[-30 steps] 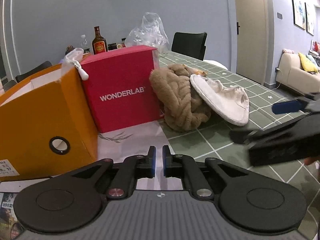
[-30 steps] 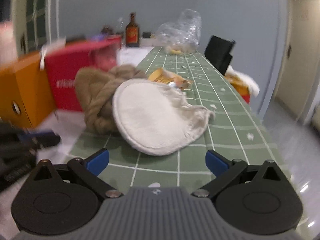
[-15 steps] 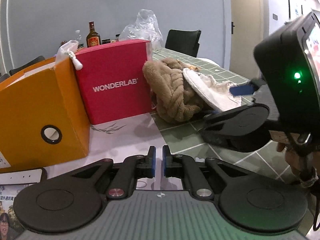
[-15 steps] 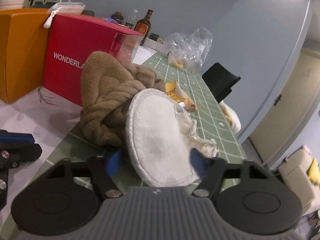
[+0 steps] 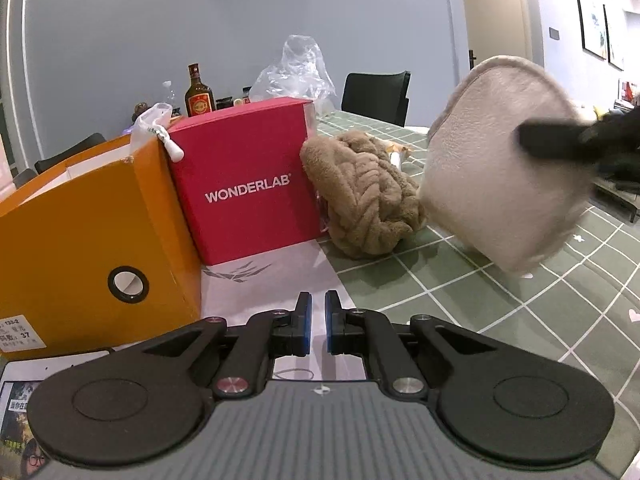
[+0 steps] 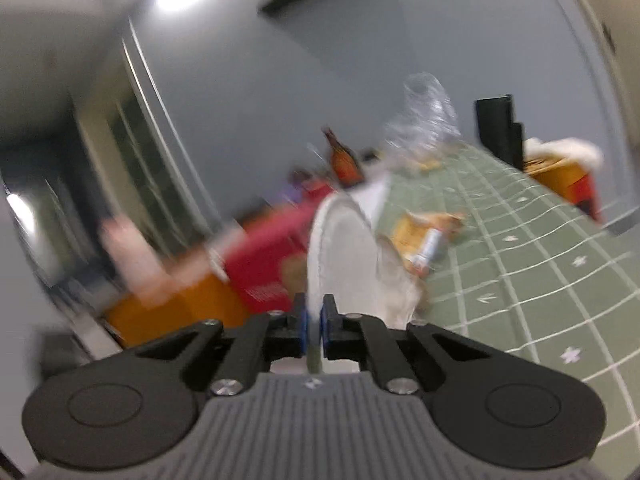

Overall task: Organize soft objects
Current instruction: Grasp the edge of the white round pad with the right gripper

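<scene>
The cream cushion [image 6: 344,256] is pinched only at its thin edge by the right claw [image 6: 314,330], so it could slip out. The left claw [image 5: 314,320] is nearly closed, with nothing held.

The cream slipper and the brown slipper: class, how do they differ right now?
The cream slipper hangs in the air, pinched at its rim by the right gripper; the brown slipper lies on the table against the red box. Cream looks smooth and pale, brown ribbed and darker. Both are plush.
</scene>
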Tool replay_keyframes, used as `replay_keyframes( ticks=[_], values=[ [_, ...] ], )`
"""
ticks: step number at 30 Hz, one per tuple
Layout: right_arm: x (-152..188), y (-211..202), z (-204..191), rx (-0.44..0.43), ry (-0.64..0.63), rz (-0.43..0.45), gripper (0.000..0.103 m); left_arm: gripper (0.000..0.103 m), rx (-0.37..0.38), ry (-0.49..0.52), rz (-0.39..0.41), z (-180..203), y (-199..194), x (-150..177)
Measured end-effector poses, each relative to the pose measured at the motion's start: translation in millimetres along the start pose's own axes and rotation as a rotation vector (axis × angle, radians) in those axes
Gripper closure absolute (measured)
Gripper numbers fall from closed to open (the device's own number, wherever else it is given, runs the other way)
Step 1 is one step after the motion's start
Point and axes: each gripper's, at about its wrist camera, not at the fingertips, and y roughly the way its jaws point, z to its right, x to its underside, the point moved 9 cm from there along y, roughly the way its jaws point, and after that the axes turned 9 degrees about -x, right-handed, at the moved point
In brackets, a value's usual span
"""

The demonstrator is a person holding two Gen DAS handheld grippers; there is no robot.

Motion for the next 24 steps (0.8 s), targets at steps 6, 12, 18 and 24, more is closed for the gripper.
replay_keyframes(
  ticks=[6,12,18,24],
  values=[
    [9.6,-13.4,40.8,0.065,0.134,-0.007,0.094,0.095,0.019,-0.024,-0.001,0.5,0.1,0.7],
    [24.4,6.7,52.7,0.098,0.174,-0.055,0.050,0.094,0.011,-0.028,-0.005,-0.1,0.4,1.2],
    [35.3,29.7,53.5,0.114,0.132,-0.104,0.059,0.093,0.002,-0.019,-0.010,0.6,0.7,2.0],
    [22.0,12.7,51.5,0.141,0.100,-0.031,0.101,0.079,-0.011,-0.006,0.014,4.6,-3.1,-7.8]
  ],
)
